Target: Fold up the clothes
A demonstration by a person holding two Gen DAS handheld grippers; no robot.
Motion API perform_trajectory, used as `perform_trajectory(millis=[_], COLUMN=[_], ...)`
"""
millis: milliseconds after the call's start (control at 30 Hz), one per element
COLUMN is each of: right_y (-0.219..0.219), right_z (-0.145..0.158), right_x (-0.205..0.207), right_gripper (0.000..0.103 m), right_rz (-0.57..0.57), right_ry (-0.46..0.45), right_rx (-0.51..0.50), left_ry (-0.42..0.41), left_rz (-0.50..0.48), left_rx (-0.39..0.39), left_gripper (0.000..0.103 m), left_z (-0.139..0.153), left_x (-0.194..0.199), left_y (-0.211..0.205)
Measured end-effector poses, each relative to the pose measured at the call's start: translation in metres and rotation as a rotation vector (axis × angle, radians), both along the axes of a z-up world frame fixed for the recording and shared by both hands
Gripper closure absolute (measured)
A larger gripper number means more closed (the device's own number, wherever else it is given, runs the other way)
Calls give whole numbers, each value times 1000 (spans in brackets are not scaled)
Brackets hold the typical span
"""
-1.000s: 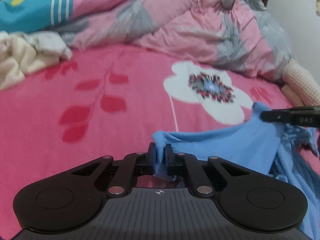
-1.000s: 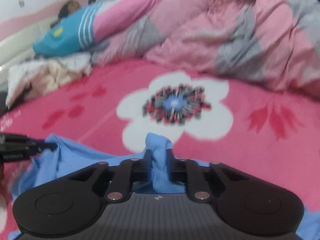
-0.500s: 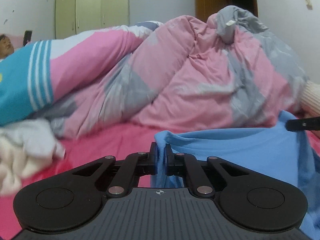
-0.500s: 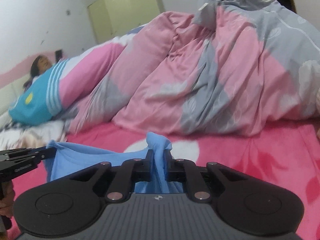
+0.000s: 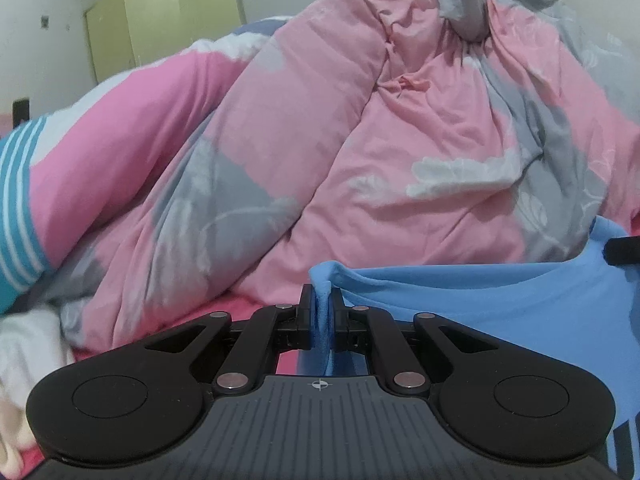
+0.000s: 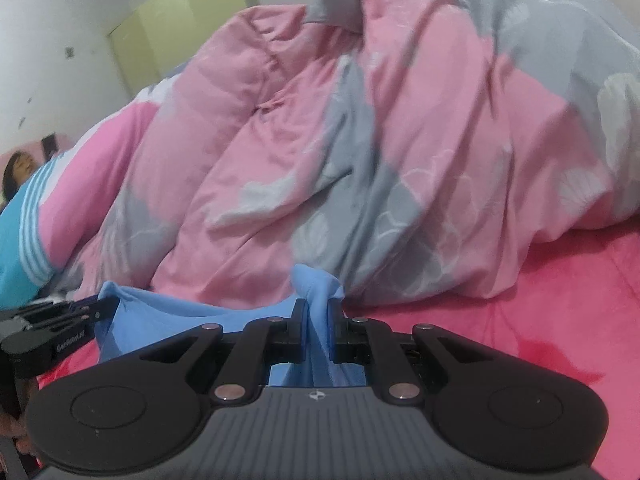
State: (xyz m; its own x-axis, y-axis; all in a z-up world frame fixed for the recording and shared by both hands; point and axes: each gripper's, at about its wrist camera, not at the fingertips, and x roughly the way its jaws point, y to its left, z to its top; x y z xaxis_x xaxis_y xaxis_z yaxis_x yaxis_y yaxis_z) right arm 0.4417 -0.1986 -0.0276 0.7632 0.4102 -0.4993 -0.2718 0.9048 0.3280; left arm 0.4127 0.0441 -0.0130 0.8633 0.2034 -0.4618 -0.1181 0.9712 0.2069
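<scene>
A light blue shirt (image 5: 500, 312) hangs stretched between my two grippers above the red bed sheet (image 6: 560, 312). My left gripper (image 5: 321, 300) is shut on one corner of the shirt, with a fold of blue cloth poking up between its pads. My right gripper (image 6: 318, 312) is shut on the other corner of the blue shirt (image 6: 168, 316). In the right wrist view the left gripper (image 6: 60, 328) shows at the left edge, pinching the cloth. In the left wrist view the right gripper's tip (image 5: 624, 250) shows at the right edge.
A big pink and grey quilt (image 5: 400, 140) is heaped just ahead of both grippers. A person in a teal striped top (image 6: 24, 216) lies at the far left. Pale crumpled cloth (image 5: 24, 360) lies at lower left. Yellow-green cupboards (image 5: 160, 20) stand against the back wall.
Both grippers have carried the shirt toward the quilt, which now fills both views. The white flower on the sheet has dropped out of sight. The grip on the shirt is unchanged.
</scene>
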Motion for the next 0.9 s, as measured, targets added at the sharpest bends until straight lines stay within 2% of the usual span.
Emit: perform_trajectory(millis=[133,233,300,333,400,467,500,533,600,700,867,900], right_y=[-3,-3,-6,-12,-22,-32,-38,-45,-61,-82,-102,-109], right_z=[-18,-48,-61,-61,-54,-41,-33,-25,-9,18,86,106], right_x=[21,36,38,36,31,19,11,1,-25,-74,-182,-209], right_gripper=[92,87,82,71,54,43,36,34,34,34,34,34], right_rz=[-13,14,21,23,11,0,-2,-1,9,55,128,132], right_ry=[25,106,138,137,156,140,122,106,95,97,28,-14], right_rx=[3,-25,-20,10,31,4,-4,-6,33,111,68,60], left_ry=[38,174,244,239,227,219,204,187,153,100,4,-57], left_rz=[11,9,17,23,34,27,17,6,-15,-56,-75,-68], left_rx=[55,37,4,-12,-44,-99,-116,-123,-136,-154,-138,-135], left_gripper=[98,93,84,80,53,42,41,40,34,31,31,30], left_z=[-18,-45,-59,-57,-51,-37,-28,-18,3,35,99,117], left_x=[25,43,49,46,40,28,20,9,-13,-50,-124,-146], left_y=[-13,-14,-10,-7,0,11,14,19,27,40,73,83])
